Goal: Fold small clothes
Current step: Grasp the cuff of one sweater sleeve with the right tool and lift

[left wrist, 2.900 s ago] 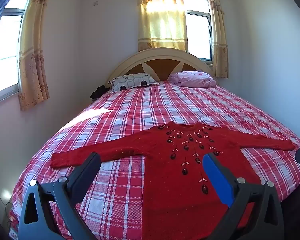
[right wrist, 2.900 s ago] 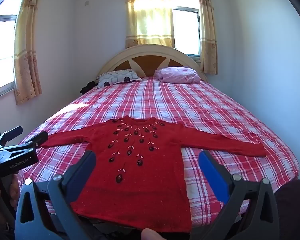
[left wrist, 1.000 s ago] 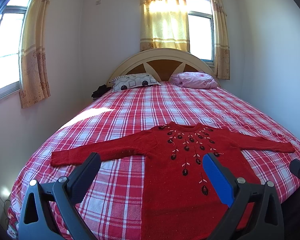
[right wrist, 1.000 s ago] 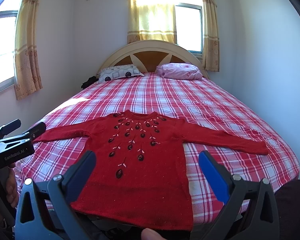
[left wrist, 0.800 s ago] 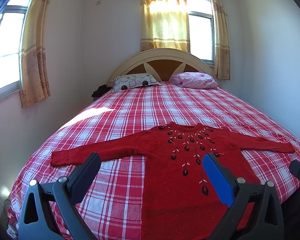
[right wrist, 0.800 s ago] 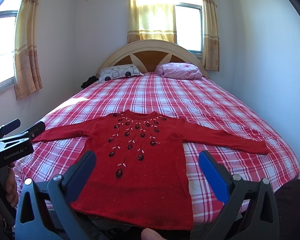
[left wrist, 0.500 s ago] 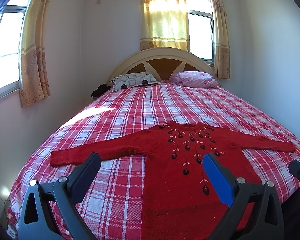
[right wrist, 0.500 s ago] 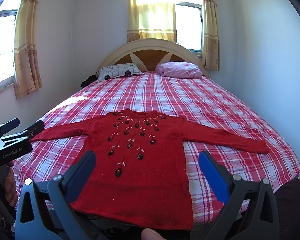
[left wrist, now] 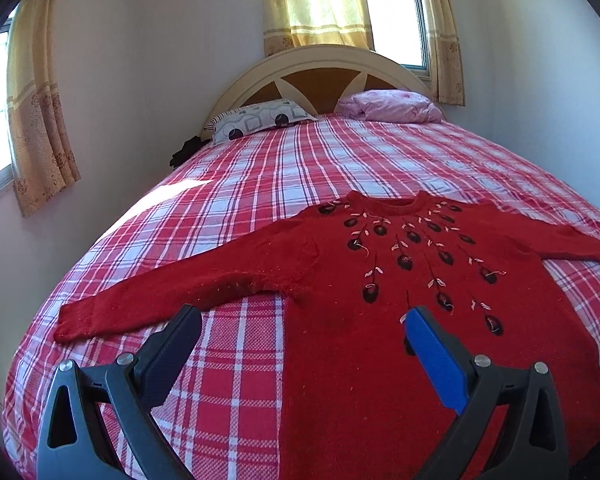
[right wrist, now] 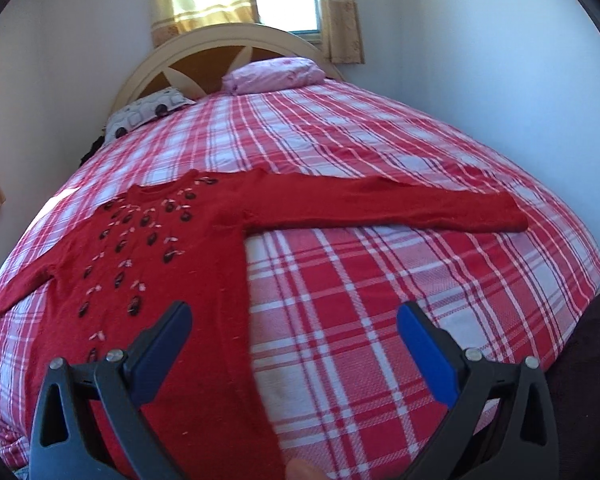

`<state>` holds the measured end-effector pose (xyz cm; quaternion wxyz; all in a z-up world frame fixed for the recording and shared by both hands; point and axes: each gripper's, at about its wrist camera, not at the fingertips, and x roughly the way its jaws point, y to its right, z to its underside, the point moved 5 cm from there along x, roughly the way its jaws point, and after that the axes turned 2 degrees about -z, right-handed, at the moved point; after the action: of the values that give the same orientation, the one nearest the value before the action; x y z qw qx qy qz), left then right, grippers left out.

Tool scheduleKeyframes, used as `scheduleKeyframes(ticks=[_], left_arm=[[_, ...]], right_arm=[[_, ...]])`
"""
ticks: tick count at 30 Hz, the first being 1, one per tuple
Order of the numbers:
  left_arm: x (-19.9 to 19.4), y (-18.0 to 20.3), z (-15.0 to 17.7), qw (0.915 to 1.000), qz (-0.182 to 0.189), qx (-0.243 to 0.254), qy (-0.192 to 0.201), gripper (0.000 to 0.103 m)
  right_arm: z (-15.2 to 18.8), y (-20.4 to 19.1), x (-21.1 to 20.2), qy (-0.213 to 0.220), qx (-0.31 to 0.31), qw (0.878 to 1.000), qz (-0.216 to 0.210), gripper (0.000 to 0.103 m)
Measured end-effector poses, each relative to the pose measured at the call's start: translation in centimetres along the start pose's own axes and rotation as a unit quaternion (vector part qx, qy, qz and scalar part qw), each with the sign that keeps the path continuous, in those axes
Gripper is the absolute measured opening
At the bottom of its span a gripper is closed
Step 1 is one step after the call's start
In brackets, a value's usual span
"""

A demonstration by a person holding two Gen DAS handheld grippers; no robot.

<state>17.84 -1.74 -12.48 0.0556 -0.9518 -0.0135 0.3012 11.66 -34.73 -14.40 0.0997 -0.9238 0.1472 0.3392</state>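
1. Both grippers have dropped closer to the bed (left wrist: 236,184), diverging toward opposite sleeves.
2. The red sweater (left wrist: 380,280) lies flat, sleeves outstretched, ready for folding.
3. The left gripper (left wrist: 302,330) and right gripper (right wrist: 294,326) hover spread, empty.

The red sweater (left wrist: 400,320) runs off frame (hem and right cuff unseen).

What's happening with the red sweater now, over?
Left gripper open, empty. Right gripper open, empty. Red sweater flat on the plaid bed, sleeves spread, unfolded. Nothing lying on it.
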Motion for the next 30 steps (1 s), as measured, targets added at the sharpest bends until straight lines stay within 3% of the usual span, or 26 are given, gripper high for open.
scheduleKeyframes(ticks=[8,12,17,24,28,30], left_arm=[[6.0,3.1,-2.2,0.9995,0.008,0.029,-0.013,0.102],[8.5,3.2,-2.5,0.9992,0.008,0.021,-0.032,0.102],[11.8,1.8,-3.6,0.9988,-0.019,0.022,-0.039,0.102],[14.8,1.5,-3.2,0.9979,-0.020,0.011,-0.061,0.102],[15.7,1.7,-2.2,0.9969,-0.013,0.013,-0.077,0.102],[15.8,1.3,-2.1,0.9968,-0.010,0.008,-0.079,0.102]], right_arm=[[-1.8,10.1,4.2,-0.019,0.088,0.994,0.057,0.103],[-2.8,15.9,4.5,-0.013,0.149,0.985,0.082,0.096],[-3.9,22.1,3.8,0.004,0.217,0.970,0.107,0.089],[-4.1,26.8,5.6,-0.009,0.282,0.954,0.099,0.075],[-5.3,27.0,6.6,-0.006,0.277,0.956,0.101,0.067],[-5.7,27.2,7.4,-0.012,0.277,0.955,0.104,0.057]])
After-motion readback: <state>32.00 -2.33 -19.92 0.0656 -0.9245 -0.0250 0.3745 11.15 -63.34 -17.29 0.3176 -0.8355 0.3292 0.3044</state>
